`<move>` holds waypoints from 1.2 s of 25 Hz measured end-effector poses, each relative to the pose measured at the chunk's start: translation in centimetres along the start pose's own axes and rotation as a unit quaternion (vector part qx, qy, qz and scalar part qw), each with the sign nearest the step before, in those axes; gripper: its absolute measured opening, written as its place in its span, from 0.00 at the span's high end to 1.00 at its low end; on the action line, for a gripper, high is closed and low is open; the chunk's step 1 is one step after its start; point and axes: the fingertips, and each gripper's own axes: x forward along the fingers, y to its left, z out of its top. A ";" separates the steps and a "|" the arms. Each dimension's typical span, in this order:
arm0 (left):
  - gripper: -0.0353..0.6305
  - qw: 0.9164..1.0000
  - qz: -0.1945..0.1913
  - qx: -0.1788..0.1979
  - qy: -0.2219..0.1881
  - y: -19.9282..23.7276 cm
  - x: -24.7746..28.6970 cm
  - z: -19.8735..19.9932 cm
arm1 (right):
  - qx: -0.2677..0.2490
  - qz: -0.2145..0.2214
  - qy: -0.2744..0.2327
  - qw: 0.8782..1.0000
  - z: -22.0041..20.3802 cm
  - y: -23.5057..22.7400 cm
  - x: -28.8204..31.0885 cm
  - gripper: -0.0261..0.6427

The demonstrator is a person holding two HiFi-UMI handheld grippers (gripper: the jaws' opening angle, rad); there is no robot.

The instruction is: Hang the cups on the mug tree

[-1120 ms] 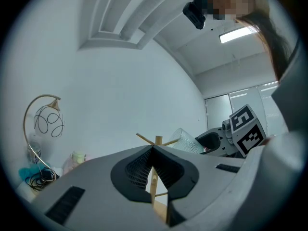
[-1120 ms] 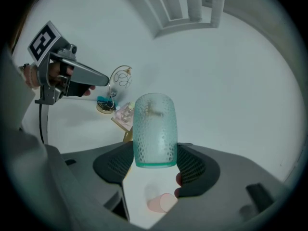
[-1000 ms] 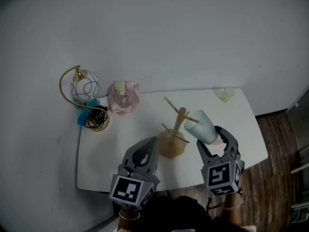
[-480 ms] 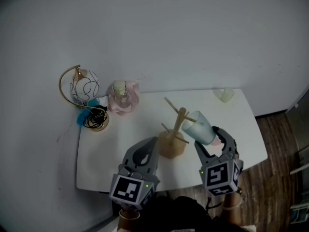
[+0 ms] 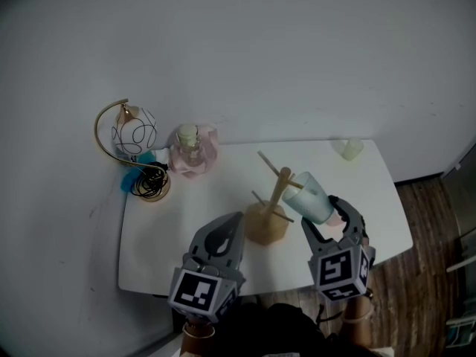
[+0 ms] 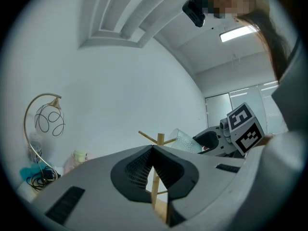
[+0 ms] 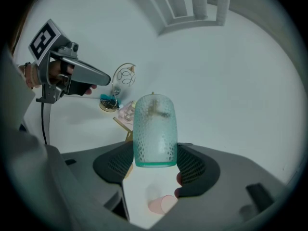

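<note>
The wooden mug tree (image 5: 270,213) stands mid-table with pegs slanting up. A translucent teal cup (image 5: 309,197) lies on its side in my right gripper (image 5: 323,214), mouth toward the tree and level with the upper right peg (image 5: 293,184). In the right gripper view both pads press on the teal cup (image 7: 154,131), and the tree's top shows through its wall. My left gripper (image 5: 230,227) hovers just left of the tree's base, shut and empty; its closed tips (image 6: 153,150) partly hide the mug tree (image 6: 159,139). A pink cup (image 7: 161,204) lies on the table under the right gripper.
A pale yellow cup (image 5: 347,149) sits at the white table's (image 5: 186,222) back right corner. At the back left stand a gold arc lamp (image 5: 132,136), a pink bottle (image 5: 192,152) and a blue item with black cable (image 5: 141,178). Wooden floor (image 5: 439,236) lies beyond the right edge.
</note>
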 end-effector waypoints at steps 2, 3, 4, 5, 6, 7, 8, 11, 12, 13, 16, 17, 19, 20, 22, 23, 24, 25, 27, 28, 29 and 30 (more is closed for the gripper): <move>0.95 1.000 0.001 -0.002 0.002 0.1 0.1 -0.1 | 0.001 0.001 -0.002 1.000 0.1 0.0 0.2 0.53; 0.95 1.000 0.001 -0.003 0.002 0.2 0.1 -0.2 | 0.002 0.002 -0.002 1.000 0.0 0.0 0.2 0.53; 0.95 1.000 0.001 -0.004 0.003 0.2 0.1 -0.2 | 0.003 0.002 -0.001 1.000 0.0 -0.1 0.3 0.53; 0.95 1.000 0.001 -0.004 0.003 0.2 0.1 -0.3 | 0.002 0.001 -0.002 1.000 0.0 -0.1 0.3 0.53; 0.95 1.000 0.000 -0.003 0.003 0.2 0.1 -0.3 | 0.001 0.000 -0.002 1.000 0.0 -0.1 0.3 0.53; 0.95 1.000 0.000 -0.003 0.003 0.2 0.1 -0.3 | 0.001 0.000 -0.003 1.000 0.1 -0.1 0.3 0.53; 0.95 1.000 -0.001 -0.003 0.003 0.2 0.2 -0.3 | 0.001 0.000 -0.004 1.000 0.1 -0.1 0.3 0.53; 0.95 1.000 -0.001 -0.004 0.004 0.3 0.2 -0.4 | 0.005 0.007 -0.012 1.000 0.3 -0.1 0.4 0.53; 0.95 1.000 -0.001 -0.005 0.004 0.2 0.3 -0.4 | 0.007 0.009 -0.014 1.000 0.3 -0.1 0.4 0.53; 0.95 1.000 -0.001 -0.005 0.005 0.2 0.3 -0.4 | 0.010 0.011 -0.013 1.000 0.3 -0.1 0.3 0.53; 0.95 1.000 -0.003 -0.004 0.006 0.1 0.4 -0.5 | 0.008 0.015 -0.017 1.000 0.3 -0.1 0.3 0.53; 0.95 1.000 -0.003 -0.004 0.006 0.1 0.5 -0.5 | 0.005 0.016 -0.019 1.000 0.4 -0.1 0.4 0.53; 0.95 1.000 -0.004 -0.004 0.007 0.0 0.7 -0.5 | 0.004 0.019 -0.018 1.000 0.3 -0.1 0.4 0.53; 0.95 1.000 -0.005 -0.004 0.007 0.0 0.8 -0.5 | 0.004 0.021 -0.016 1.000 0.3 -0.1 0.3 0.53; 0.95 1.000 -0.007 -0.004 0.008 -0.1 1.0 -0.5 | -0.001 0.022 -0.016 1.000 0.4 -0.1 0.2 0.53; 0.95 1.000 -0.008 -0.005 0.008 -0.1 1.1 -0.6 | -0.005 0.022 -0.019 1.000 0.4 -0.2 0.2 0.53; 0.95 1.000 -0.009 -0.005 0.009 -0.2 1.2 -0.6 | -0.006 0.022 -0.023 0.999 0.5 -0.2 0.3 0.53; 0.95 1.000 -0.009 -0.005 0.009 -0.2 1.2 -0.6 | -0.005 0.023 -0.024 0.999 0.5 -0.2 0.2 0.53; 0.95 1.000 -0.012 -0.005 0.010 -0.4 1.3 -0.7 | 0.000 0.023 -0.020 1.000 0.5 -0.2 0.0 0.53; 0.95 1.000 -0.013 -0.004 0.010 -0.5 1.3 -0.7 | 0.003 0.023 -0.020 1.000 0.5 -0.2 -0.1 0.53; 0.95 1.000 -0.014 -0.003 0.010 -0.5 1.3 -0.7 | 0.005 0.024 -0.021 0.999 0.5 -0.2 -0.1 0.53; 0.95 1.000 -0.015 -0.002 0.011 -0.6 1.3 -0.7 | 0.005 0.024 -0.022 0.999 0.6 -0.2 -0.2 0.53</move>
